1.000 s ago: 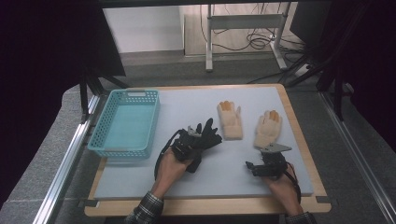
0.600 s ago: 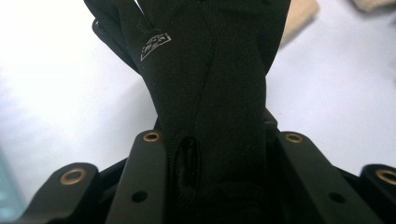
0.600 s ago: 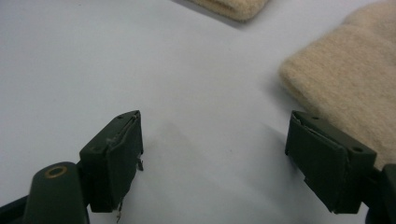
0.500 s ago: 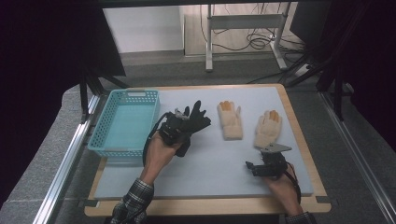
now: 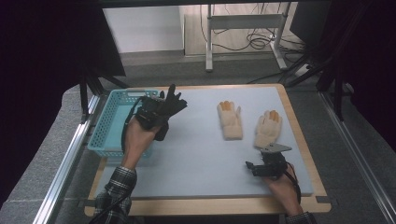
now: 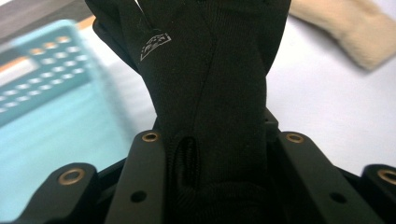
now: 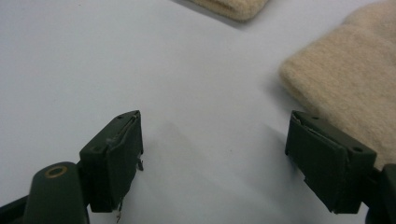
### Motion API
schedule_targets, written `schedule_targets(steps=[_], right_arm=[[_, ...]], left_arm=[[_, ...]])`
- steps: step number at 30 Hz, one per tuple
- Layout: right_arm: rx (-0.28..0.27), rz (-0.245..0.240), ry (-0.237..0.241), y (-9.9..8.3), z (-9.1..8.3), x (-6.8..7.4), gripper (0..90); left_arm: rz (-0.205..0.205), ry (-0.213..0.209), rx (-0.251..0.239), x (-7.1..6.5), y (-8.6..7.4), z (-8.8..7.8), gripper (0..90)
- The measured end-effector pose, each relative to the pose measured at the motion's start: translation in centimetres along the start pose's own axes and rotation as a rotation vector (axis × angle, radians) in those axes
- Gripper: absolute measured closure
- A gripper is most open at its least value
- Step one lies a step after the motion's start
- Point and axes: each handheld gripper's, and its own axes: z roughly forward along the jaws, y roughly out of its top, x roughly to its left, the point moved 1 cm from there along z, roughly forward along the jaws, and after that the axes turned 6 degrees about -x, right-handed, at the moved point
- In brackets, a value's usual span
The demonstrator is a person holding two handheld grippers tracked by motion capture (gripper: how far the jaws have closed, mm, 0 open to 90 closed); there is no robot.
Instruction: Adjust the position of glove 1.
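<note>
Transfer under way: left gripper (image 5: 156,114), clamped on the black glove (image 6: 210,93), has lifted it from mid-table to the turquoise basket (image 5: 109,122) rim, while right gripper (image 5: 266,165) rests spread beside the beige gloves (image 5: 230,120).

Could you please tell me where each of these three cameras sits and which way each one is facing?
High view: fixed above the person's side, looking forward and down on the table; both forearms, the left gripper and the right gripper show.
Left gripper view: rides the left gripper, looking along its jaws clamped on the black glove toward the teal basket.
Right gripper view: rides the right gripper, looking along its open jaws over the table.
Shared: the right gripper view and the high view both show the beige gloves.
</note>
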Motion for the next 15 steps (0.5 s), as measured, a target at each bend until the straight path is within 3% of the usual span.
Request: schedule_targets(steps=[1,2,3,7,8,9,10,14,15], right_arm=[[0.0,0.0,0.0,0.0,0.0,0.0,18.5],[0.0,0.0,0.0,0.0,0.0,0.0,18.5],[0.0,0.0,0.0,0.0,0.0,0.0,18.5],[0.0,0.0,0.0,0.0,0.0,0.0,18.5],[0.0,-0.001,0.0,0.0,0.0,0.0,18.5],[0.0,-0.001,0.0,0.0,0.0,0.0,18.5],[0.0,0.0,0.0,0.0,0.0,0.0,18.5],[0.0,0.0,-0.001,0.0,0.0,0.0,18.5],[0.0,0.0,-0.001,0.0,0.0,0.0,18.5]], left_arm=[[0.0,0.0,0.0,0.0,0.0,0.0,67.3],[-0.014,0.027,0.004,1.3,0.0,-0.5,67.2],[-0.014,0.027,0.004,1.3,0.0,-0.5,67.1],[-0.047,0.074,0.02,3.9,-0.4,-1.2,66.7],[-0.067,0.093,0.038,5.2,-0.8,-1.2,66.7],[-0.067,0.093,0.038,5.2,-0.8,-1.2,66.6],[-0.088,0.114,0.054,6.5,-1.3,-1.0,66.6],[-0.132,0.136,0.097,8.7,-2.5,-0.1,66.5],[-0.132,0.136,0.097,8.7,-2.5,-0.1,66.5]])
